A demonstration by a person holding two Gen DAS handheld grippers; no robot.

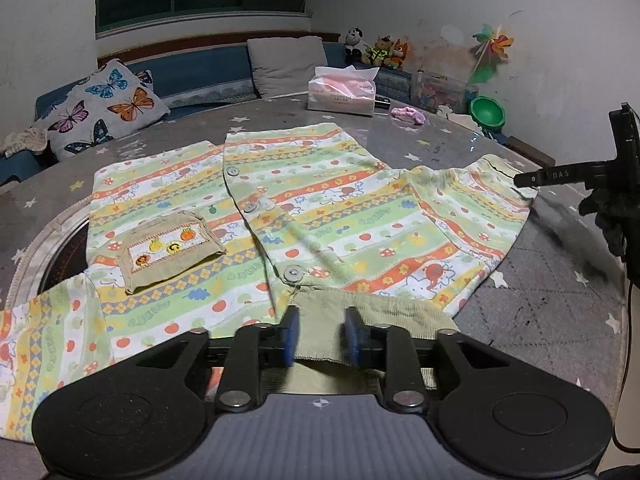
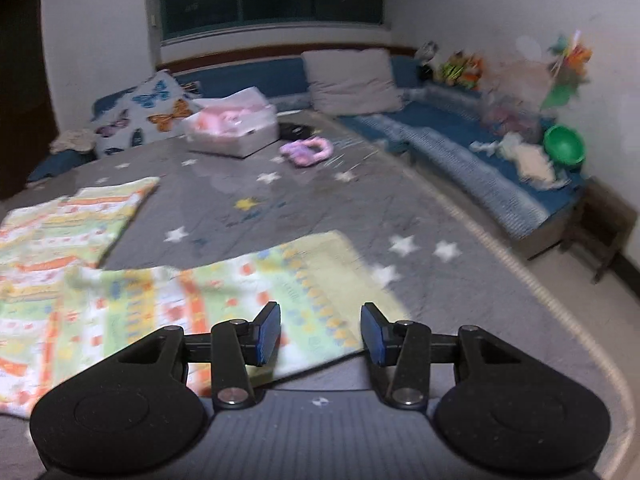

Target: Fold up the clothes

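A child's button-front top (image 1: 320, 216), striped green, orange and yellow with a beige pocket patch (image 1: 168, 250), lies spread face up on the grey star-print table cover (image 1: 540, 300). Its beige ribbed collar (image 1: 320, 320) lies just under my left gripper (image 1: 322, 338), which is open with the blue pads either side of the collar band. One sleeve (image 1: 472, 208) stretches to the right. My right gripper (image 2: 320, 334) hovers open over that sleeve's cuff end (image 2: 304, 280); its view is blurred. In the left wrist view the right gripper's fingertips (image 1: 526, 179) sit at the cuff.
At the table's far side lie a tissue pack (image 1: 342, 94) and a small pink item (image 1: 408, 115). Behind are a blue bench with a butterfly pillow (image 1: 106, 108), a grey cushion (image 1: 288, 66), plush toys (image 1: 380, 52) and a green bowl (image 1: 487, 112). The table's rounded edge (image 2: 552, 300) curves at right.
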